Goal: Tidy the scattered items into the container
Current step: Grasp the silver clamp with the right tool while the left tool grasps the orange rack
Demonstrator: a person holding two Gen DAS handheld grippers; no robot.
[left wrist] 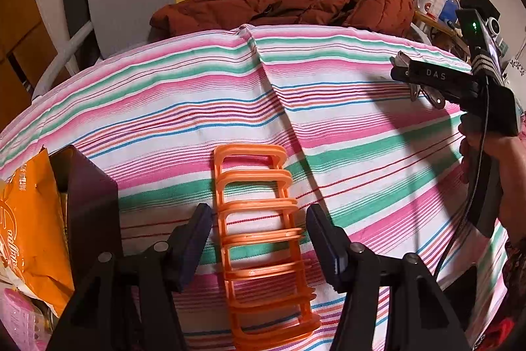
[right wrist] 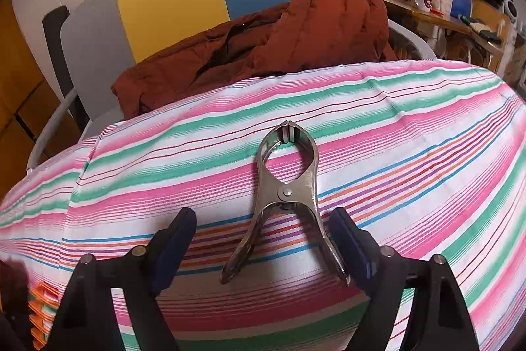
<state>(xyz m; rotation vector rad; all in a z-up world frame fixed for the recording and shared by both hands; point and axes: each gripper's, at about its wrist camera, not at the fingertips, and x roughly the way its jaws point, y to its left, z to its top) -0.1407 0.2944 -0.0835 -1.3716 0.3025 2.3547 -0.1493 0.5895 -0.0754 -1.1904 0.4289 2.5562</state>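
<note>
Orange rack [left wrist: 263,239]: near end cut by bottom edge of left wrist view. Dark container [left wrist: 88,206]: contents mostly hidden behind orange bag [left wrist: 29,229]. Shelf clutter [right wrist: 460,9]: too small to identify.

A surface covered by a striped cloth [left wrist: 328,81] in pink, green, white, blue and red bands is seen, creased along one fold. An orange plastic rack [left wrist: 259,239] is laid flat on it. A metal spring clamp [right wrist: 286,196] is laid on it too, nose closed, handles spread. A dark container [left wrist: 88,203] is set at the left edge. A rust-brown jacket [left wrist: 286,5] is heaped beyond the far edge.
</note>
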